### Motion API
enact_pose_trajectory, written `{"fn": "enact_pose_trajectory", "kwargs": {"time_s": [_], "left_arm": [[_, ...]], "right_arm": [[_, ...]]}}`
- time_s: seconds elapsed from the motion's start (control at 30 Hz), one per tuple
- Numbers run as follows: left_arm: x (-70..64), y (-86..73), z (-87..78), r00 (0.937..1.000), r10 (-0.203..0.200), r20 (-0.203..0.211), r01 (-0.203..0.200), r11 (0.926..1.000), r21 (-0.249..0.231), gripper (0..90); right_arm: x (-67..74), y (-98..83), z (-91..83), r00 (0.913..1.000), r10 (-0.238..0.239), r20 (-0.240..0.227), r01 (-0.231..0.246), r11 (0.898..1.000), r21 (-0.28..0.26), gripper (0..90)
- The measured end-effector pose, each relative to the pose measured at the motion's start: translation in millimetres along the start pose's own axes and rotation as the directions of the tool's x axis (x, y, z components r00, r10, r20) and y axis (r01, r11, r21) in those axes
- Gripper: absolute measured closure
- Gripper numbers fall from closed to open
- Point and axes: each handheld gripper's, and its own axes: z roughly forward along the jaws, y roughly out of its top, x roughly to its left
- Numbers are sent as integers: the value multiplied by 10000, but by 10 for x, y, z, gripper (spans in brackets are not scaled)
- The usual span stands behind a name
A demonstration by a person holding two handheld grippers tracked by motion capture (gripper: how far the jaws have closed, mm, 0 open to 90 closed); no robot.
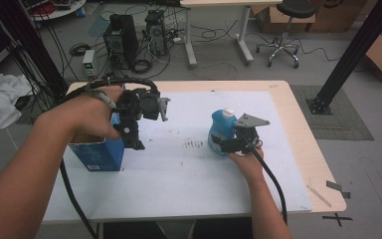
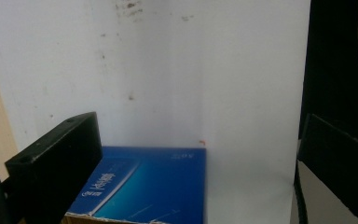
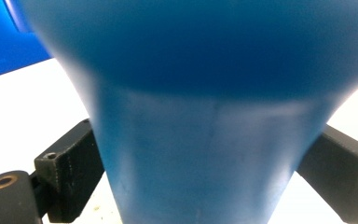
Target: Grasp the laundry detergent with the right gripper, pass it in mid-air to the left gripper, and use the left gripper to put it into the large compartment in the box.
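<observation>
While the person's right hand sits low near the front of the white table (image 1: 179, 189), the right gripper (image 1: 227, 144) has its jaws around a blue bottle (image 1: 222, 130) with a white cap, standing upright about mid-table on the right side. In the right gripper view the bottle (image 3: 205, 130) sits between the two black jaws, and both look pressed against its sides, so I'd call that a grip on the bottle.

Over on the left, the left gripper (image 1: 134, 139) hangs just above a blue box (image 1: 99, 154) near the table's left edge. From the left gripper view, the jaws stand wide apart with nothing between them, and the box (image 2: 144, 186) lies right below, by the left jaw. Box and bottle are well apart.
</observation>
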Motion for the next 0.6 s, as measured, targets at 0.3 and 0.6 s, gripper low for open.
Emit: {"fn": "enact_pose_trajectory", "kwargs": {"time_s": [0.3,0.6], "left_arm": [[-1,-16,-6,10000,13,-21,-13,10000,-35,1],[7,-41,2,10000,-31,-25,31,10000,-10,1]], "right_arm": [[-1,3,-11,10000,65,-45,-65,10000,-71,138],[5,-3,3,10000,-6,26,7,10000,-83,182]]}}
